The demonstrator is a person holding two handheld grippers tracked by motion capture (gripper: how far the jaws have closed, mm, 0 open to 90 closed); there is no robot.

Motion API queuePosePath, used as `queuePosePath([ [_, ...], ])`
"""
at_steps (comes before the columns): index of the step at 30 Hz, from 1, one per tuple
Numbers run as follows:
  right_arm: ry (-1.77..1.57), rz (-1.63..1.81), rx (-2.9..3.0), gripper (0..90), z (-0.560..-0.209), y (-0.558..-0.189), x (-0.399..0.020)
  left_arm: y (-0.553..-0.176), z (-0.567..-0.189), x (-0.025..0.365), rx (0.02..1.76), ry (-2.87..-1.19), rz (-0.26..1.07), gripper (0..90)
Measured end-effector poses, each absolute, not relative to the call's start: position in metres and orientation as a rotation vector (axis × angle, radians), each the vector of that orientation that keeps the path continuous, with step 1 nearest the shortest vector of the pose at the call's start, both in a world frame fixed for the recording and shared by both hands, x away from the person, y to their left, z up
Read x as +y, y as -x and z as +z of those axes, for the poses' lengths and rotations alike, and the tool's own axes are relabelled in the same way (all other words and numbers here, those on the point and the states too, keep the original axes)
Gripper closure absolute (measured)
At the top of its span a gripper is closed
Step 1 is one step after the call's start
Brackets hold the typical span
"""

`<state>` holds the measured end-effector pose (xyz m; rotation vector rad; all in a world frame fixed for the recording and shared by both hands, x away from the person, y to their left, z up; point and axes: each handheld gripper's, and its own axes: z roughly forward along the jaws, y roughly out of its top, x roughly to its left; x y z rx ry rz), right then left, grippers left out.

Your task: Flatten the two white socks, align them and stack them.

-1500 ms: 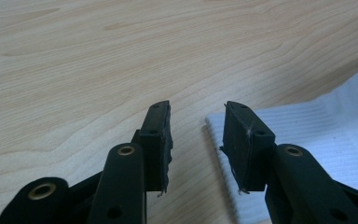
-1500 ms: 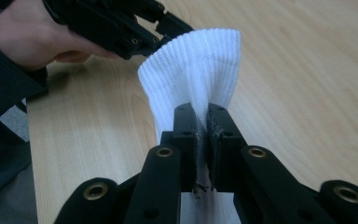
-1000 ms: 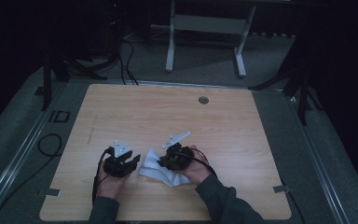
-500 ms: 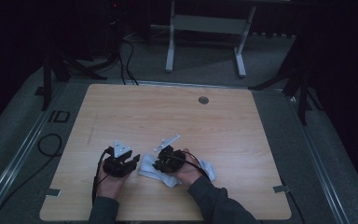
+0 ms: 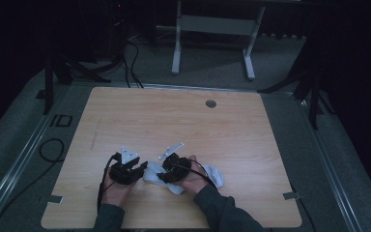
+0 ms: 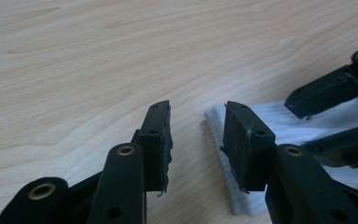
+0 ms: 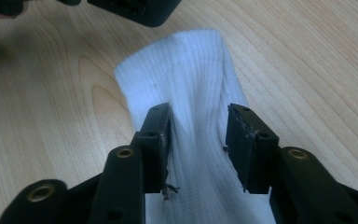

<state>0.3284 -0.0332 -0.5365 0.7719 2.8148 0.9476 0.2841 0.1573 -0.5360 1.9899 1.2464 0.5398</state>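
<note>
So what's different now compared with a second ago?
The right gripper came down toward the person onto the white sock, and its jaws have just been opening, with the sock between them, unpinched. The left gripper stayed open at the sock's cuff.

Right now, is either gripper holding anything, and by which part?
Nothing is held. The right gripper has just been opening; the white sock lies between its jaws, unpressed. The left gripper stands open at the sock's cuff edge.

The bench (image 5: 251, 145) has a pale wooden top with a small round grommet (image 5: 211, 103) near its far edge. A white sock (image 5: 211, 174) lies flat near the front edge.
</note>
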Motion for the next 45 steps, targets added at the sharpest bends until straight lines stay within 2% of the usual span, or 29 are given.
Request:
queuePosePath([
  [7,-0.773,0.957,2.796,58.9,-0.535,-0.327,-0.034,-0.281,-0.535,0.153,1.212,-2.011,0.528,65.6],
  [10,-0.757,0.967,2.794,77.7,-0.533,-0.325,-0.035,-0.28,-0.534,0.153,1.21,-2.001,0.538,67.5],
  [13,-0.742,0.975,2.777,82.1,-0.53,-0.322,-0.035,-0.28,-0.533,0.156,1.214,-1.992,0.547,67.8],
  [21,-0.749,0.992,2.738,81.9,-0.526,-0.321,-0.038,-0.28,-0.533,0.156,1.218,-1.986,0.55,68.7],
  [27,-0.776,0.95,2.734,81.4,-0.535,-0.321,-0.035,-0.28,-0.534,0.149,1.181,-2.019,0.538,74.9],
  [39,-0.762,1.005,2.726,81.5,-0.527,-0.315,-0.036,-0.279,-0.533,0.151,1.187,-1.996,0.536,75.8],
  [42,-0.779,0.977,2.747,78.4,-0.534,-0.316,-0.034,-0.279,-0.533,0.15,1.179,-2.008,0.533,75.9],
  [45,-0.808,0.971,2.748,69.7,-0.537,-0.319,-0.035,-0.28,-0.534,0.148,1.175,-2.018,0.525,76.7],
])
